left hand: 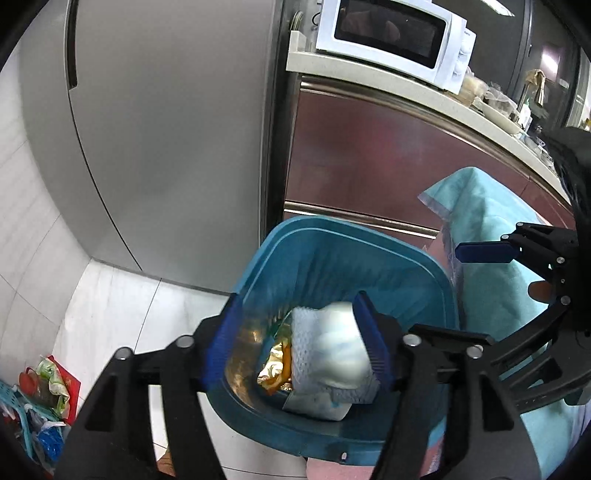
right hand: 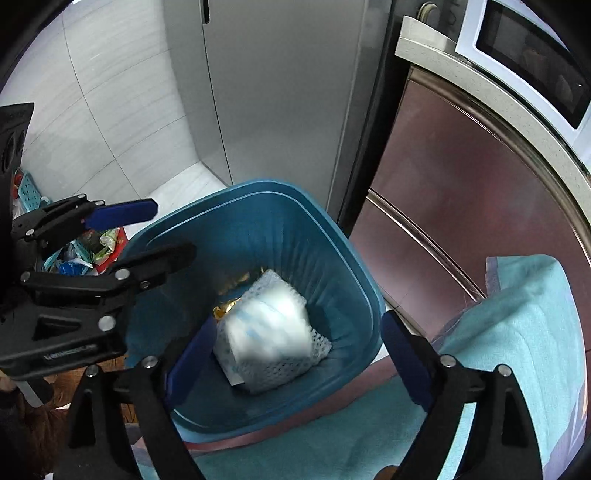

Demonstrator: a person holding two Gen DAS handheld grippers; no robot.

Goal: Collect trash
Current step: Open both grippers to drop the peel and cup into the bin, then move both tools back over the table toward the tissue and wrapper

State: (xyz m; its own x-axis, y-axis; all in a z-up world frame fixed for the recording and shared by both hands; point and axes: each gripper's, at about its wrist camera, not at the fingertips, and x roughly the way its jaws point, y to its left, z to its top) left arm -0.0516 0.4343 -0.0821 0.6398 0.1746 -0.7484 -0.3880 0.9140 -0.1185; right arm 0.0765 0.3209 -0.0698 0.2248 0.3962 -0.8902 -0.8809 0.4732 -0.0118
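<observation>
A blue plastic trash bin (left hand: 417,258) (right hand: 354,254) stands on the floor by the fridge. Inside lie white foam netting (left hand: 306,354) (right hand: 280,369), a blurred white wad (left hand: 340,347) (right hand: 269,328) above it, and gold and orange wrappers (left hand: 275,373) (right hand: 231,306). My left gripper (left hand: 299,343) is open over the bin, the blurred wad between its blue pads, touching the right pad or just off it. My right gripper (right hand: 299,365) is open and empty above the bin. Each gripper also shows in the other's view, the left gripper (right hand: 147,232) and the right gripper (left hand: 480,254).
A grey fridge (left hand: 166,129) stands behind the bin, dark red cabinets (left hand: 388,158) under a counter with a white microwave (left hand: 391,33) to the right. A teal cloth (left hand: 487,236) (right hand: 517,325) lies beside the bin. A basket with bags (left hand: 40,398) sits on the tiled floor at left.
</observation>
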